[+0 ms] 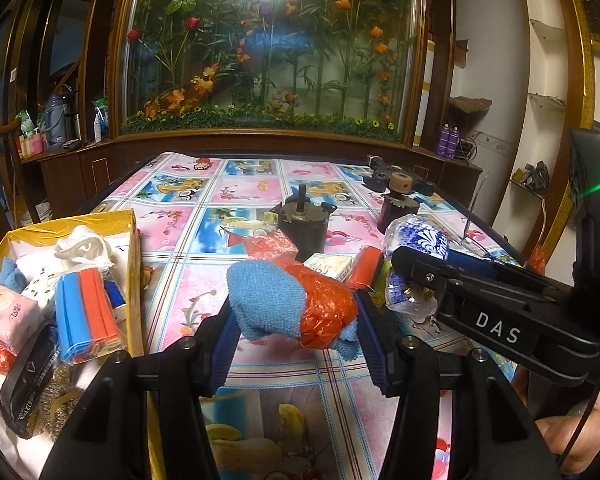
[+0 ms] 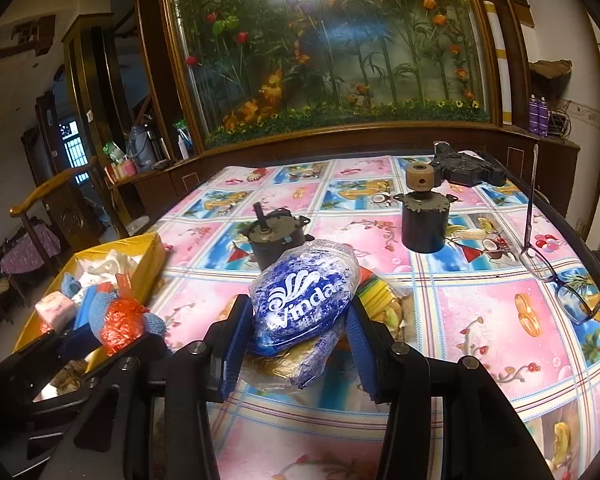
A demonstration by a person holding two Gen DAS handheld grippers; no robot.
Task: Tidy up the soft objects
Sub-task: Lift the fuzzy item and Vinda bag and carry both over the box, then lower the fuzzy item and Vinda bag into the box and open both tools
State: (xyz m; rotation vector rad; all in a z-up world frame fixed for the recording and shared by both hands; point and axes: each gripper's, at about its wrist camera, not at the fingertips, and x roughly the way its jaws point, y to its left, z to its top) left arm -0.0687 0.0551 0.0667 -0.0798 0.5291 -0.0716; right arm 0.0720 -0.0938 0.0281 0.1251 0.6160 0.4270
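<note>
The yellow box (image 1: 134, 240) sits at the left edge of the table (image 1: 204, 280) and is full of soft things: a white cloth (image 1: 86, 250), a pink tissue pack (image 1: 10, 316) and a blue and red sponge pack (image 1: 86, 312). Just to the right of the box, the left gripper (image 1: 294, 332) is part way closed and squeezes a blue cloth (image 1: 266, 296) wrapped in a red plastic bag (image 1: 328, 312), held up above the table. Further right of the box, the right gripper (image 2: 296, 340) is also part way closed, and its blue pads press on both sides of a blue Vinda tissue bag (image 2: 300, 300). Behind that bag, away from the box, stand two dark motors (image 2: 274, 240) (image 2: 424, 220). Far right of the box, near the table edge, lie glasses (image 2: 556, 280).
</note>
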